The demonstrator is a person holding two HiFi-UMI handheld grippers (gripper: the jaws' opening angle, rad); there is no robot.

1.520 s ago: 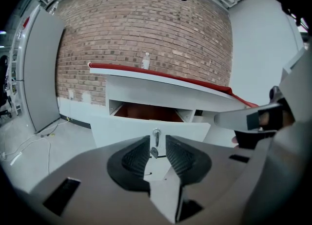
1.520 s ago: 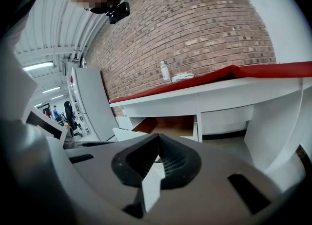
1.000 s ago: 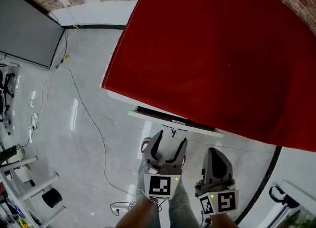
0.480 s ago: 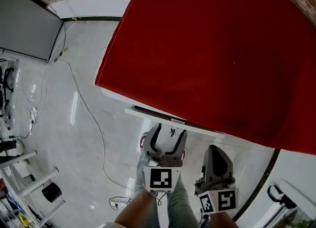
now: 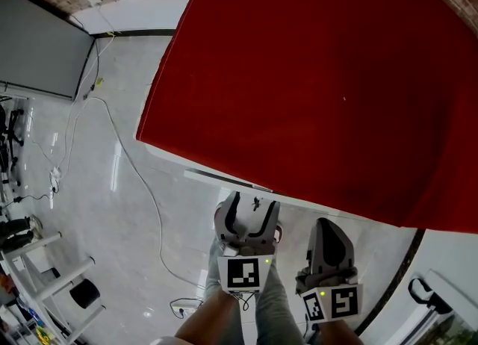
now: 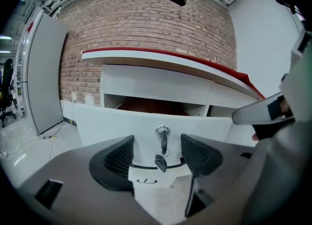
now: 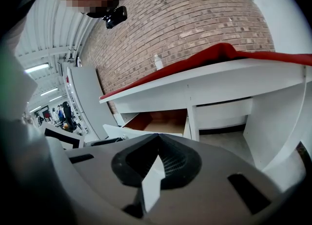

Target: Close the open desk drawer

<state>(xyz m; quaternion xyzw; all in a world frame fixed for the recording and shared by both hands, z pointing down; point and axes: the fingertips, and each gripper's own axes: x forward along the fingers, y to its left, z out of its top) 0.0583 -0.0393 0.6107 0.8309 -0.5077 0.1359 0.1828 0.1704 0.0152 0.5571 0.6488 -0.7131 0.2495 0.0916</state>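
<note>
A white desk under a red cloth fills the upper right of the head view. Its open drawer juts out a little from under the near edge. My left gripper is open, right at the drawer front. Its jaws stand either side of the lock and the hanging key, touching neither. The drawer's brown inside shows above the front. My right gripper is shut on nothing and hangs back to the right. In its own view the right gripper faces the open drawer.
A white cable snakes over the pale floor to a power strip on the left. A grey panel leans at the far left. The person's legs are below the grippers. A small bottle stands on the desk.
My left gripper has moved forward to the drawer front. Less of the drawer now shows beyond the red cloth. The right gripper has held its place.
</note>
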